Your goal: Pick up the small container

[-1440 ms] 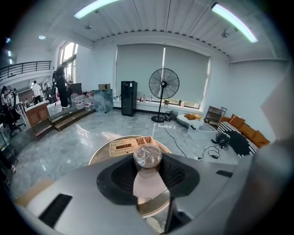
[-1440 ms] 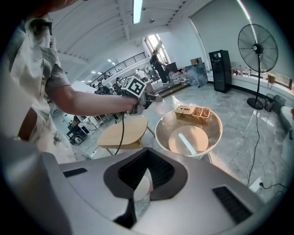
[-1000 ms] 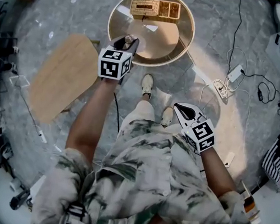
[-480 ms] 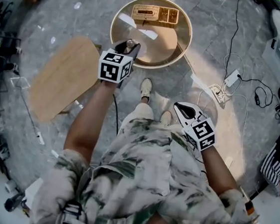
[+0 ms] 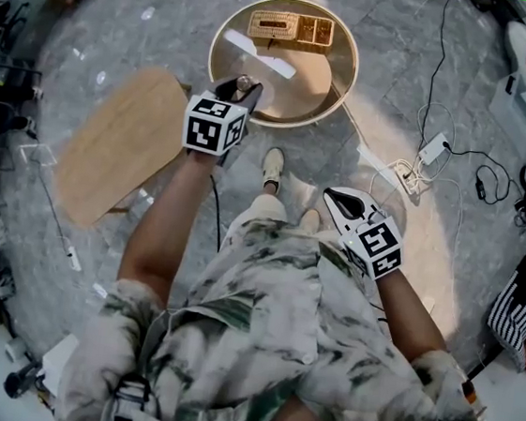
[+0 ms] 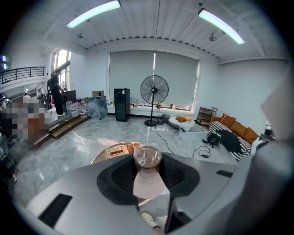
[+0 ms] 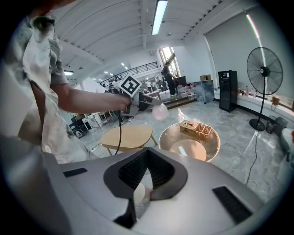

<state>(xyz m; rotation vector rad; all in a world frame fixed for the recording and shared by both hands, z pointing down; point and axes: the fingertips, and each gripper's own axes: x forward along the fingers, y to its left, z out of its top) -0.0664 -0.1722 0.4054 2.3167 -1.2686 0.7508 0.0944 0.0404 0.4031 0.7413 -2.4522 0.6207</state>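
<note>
The left gripper (image 5: 240, 86) is closed on the container (image 6: 149, 181), a small pale pink cup with a brown top. In the left gripper view the cup stands between both pads, which press on its sides, and its brown top faces the far side. The right gripper view shows the container held in the air, clear of every surface, up and to the left of the round table (image 5: 345, 82). In the head view the container lies over the near left rim of that table.

The right gripper (image 5: 343, 203) is at the person's right side, over the floor (image 5: 113, 37) and well apart from the round table. Its jaws meet at the tips, with nothing between them.

The round table has a raised gold rim. A wicker basket (image 5: 291, 28) stands inside the rim at the far edge. A wooden side table (image 5: 120, 141) stands just beside the round table, on its left. Both tables stand on the grey marble floor.

A power strip (image 5: 430, 148) with cables lies on the floor to the right of the round table. A standing fan (image 6: 154, 92) stands at the far wall, in front of the window blinds.
</note>
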